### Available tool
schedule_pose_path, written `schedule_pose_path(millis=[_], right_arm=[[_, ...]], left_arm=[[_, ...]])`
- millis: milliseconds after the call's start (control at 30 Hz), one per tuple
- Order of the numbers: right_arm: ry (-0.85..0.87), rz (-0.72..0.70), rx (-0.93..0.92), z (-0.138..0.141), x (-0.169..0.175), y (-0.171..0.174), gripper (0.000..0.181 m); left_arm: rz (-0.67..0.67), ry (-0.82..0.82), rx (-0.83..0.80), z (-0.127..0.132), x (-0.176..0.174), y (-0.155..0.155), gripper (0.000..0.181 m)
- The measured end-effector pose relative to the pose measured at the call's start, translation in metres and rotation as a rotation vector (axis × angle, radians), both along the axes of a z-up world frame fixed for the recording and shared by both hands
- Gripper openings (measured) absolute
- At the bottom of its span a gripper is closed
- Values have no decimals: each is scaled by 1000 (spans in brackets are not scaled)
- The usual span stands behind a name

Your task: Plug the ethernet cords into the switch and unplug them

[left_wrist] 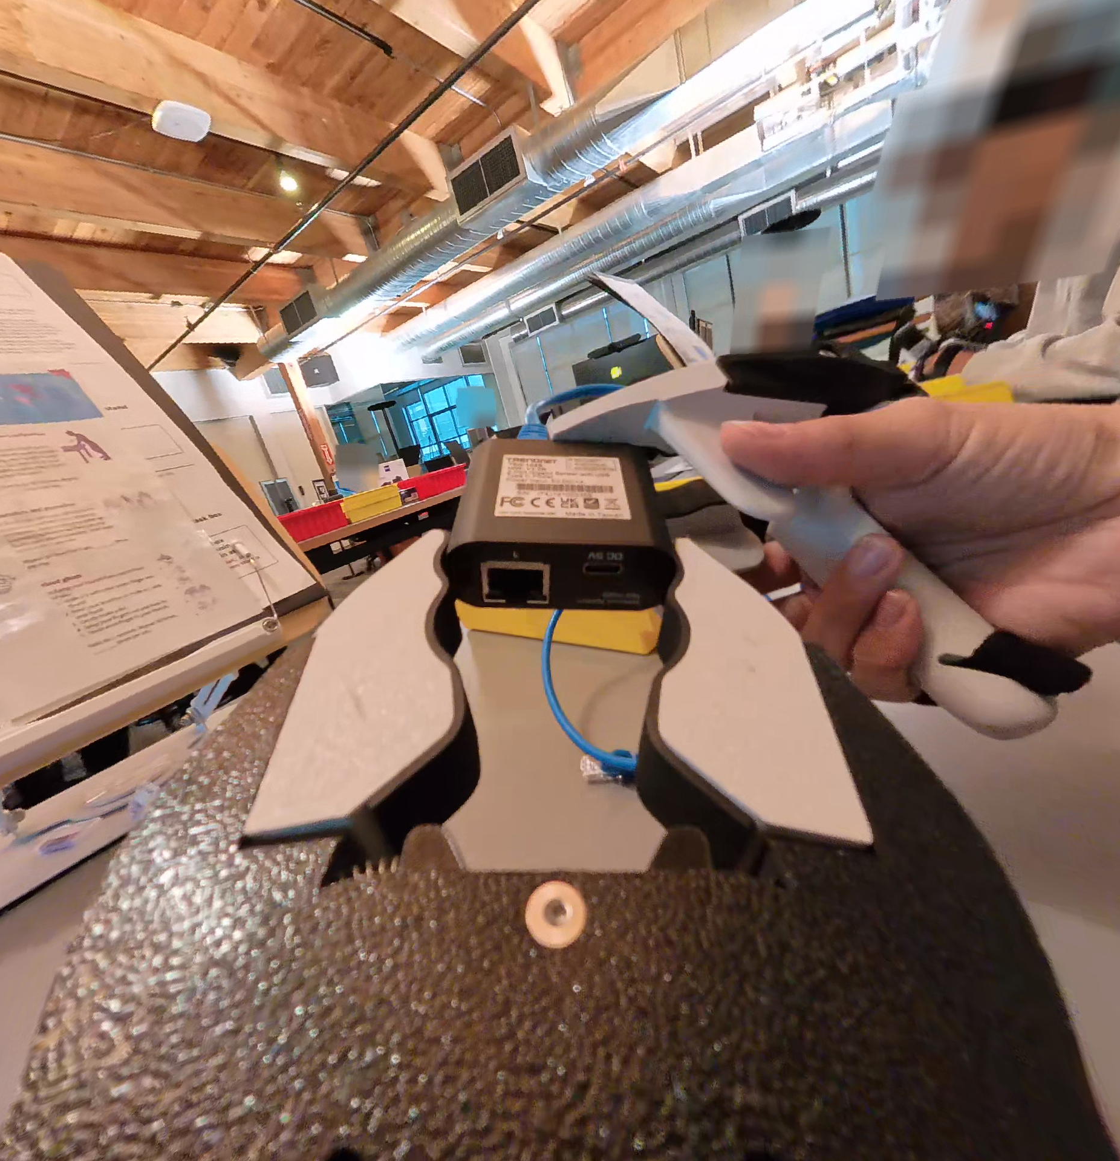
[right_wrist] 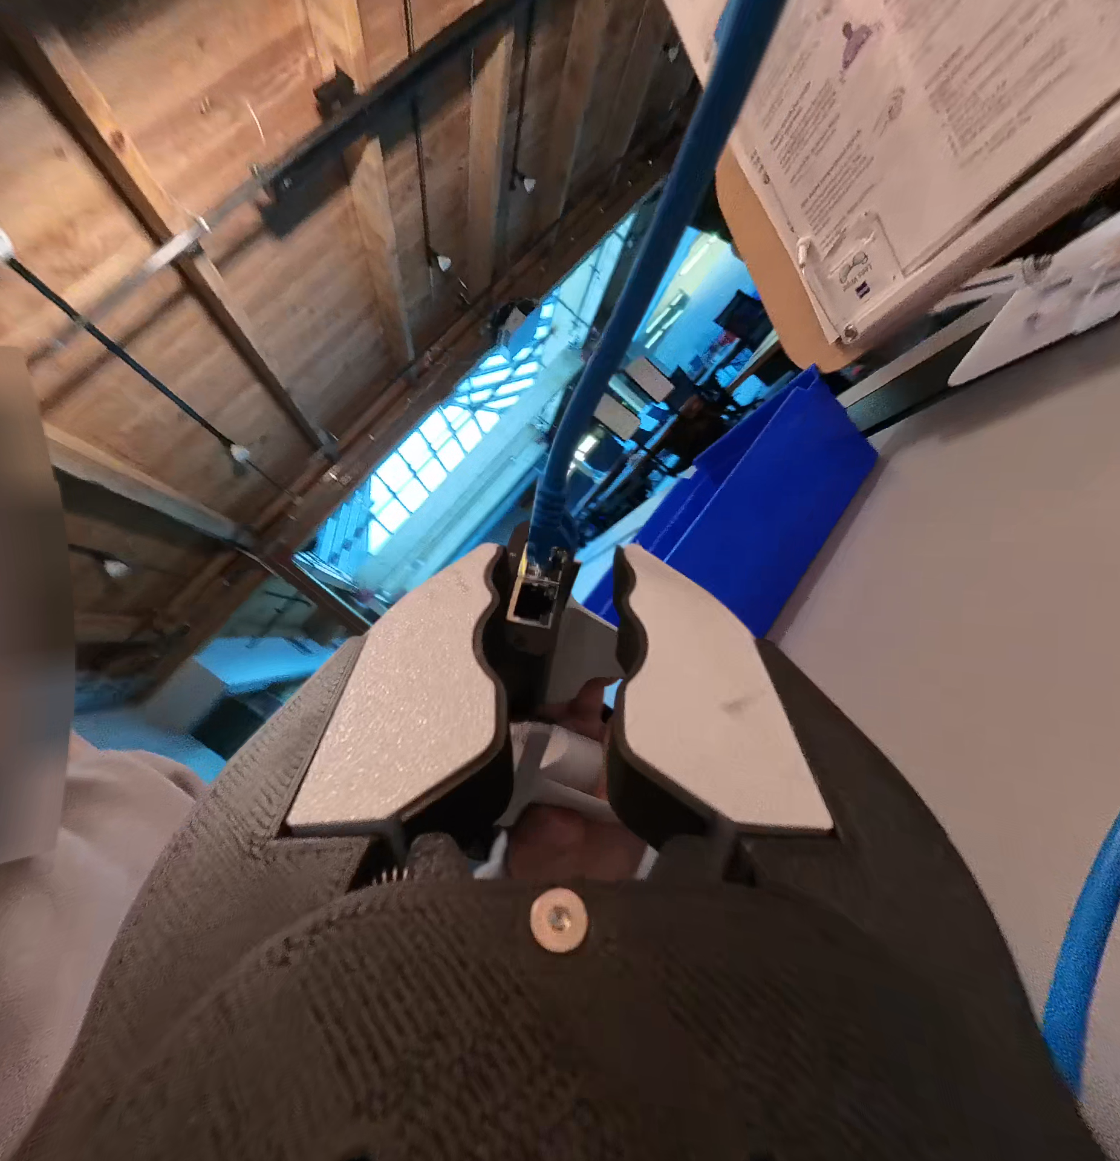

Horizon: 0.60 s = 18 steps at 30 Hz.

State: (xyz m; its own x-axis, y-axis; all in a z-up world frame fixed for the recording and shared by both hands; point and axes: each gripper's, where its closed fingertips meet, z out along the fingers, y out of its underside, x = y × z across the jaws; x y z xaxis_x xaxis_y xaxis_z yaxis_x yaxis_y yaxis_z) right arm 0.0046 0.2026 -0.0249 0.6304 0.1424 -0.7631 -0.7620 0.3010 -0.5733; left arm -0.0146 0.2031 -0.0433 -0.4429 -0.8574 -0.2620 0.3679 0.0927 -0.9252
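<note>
My left gripper (left_wrist: 560, 565) is shut on the black switch (left_wrist: 560, 502) and grips its two sides. The near face shows an empty ethernet port (left_wrist: 516, 581). A blue ethernet cord (left_wrist: 554, 685) hangs below it, and its loose plug (left_wrist: 604, 768) lies on the table. A second blue cord (right_wrist: 614, 301) is plugged into the switch's far end (right_wrist: 535, 606), above another empty port. My right gripper (right_wrist: 557, 584), held by a hand (left_wrist: 959, 515), is open, with its fingers on either side of that far end and the plugged-in connector (right_wrist: 545, 556).
A yellow block (left_wrist: 557, 628) sits under the switch on the grey table (left_wrist: 997, 817). A slanted board with printed sheets (left_wrist: 105, 502) stands at the left. Blue bins (right_wrist: 765, 502) stand beyond the table. Red and yellow bins (left_wrist: 369, 509) sit on a far table. More blue cord (right_wrist: 1098, 942) runs along the table. The tips of both grippers are at nearly the same place.
</note>
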Motion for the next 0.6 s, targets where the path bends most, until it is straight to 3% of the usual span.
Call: schedule_pose_path(millis=[100,233,600], right_arm=[[127,57,77,-1,7,-3,33],[79,145,12,-6,-3,5,25],[133,116,59,2,2,12,22]], left_arm=[[1,10,44,-6,1,-2,61],[-21,22,75,-11,1,-7,61],[17,-13,-1,-1,1,4,61]])
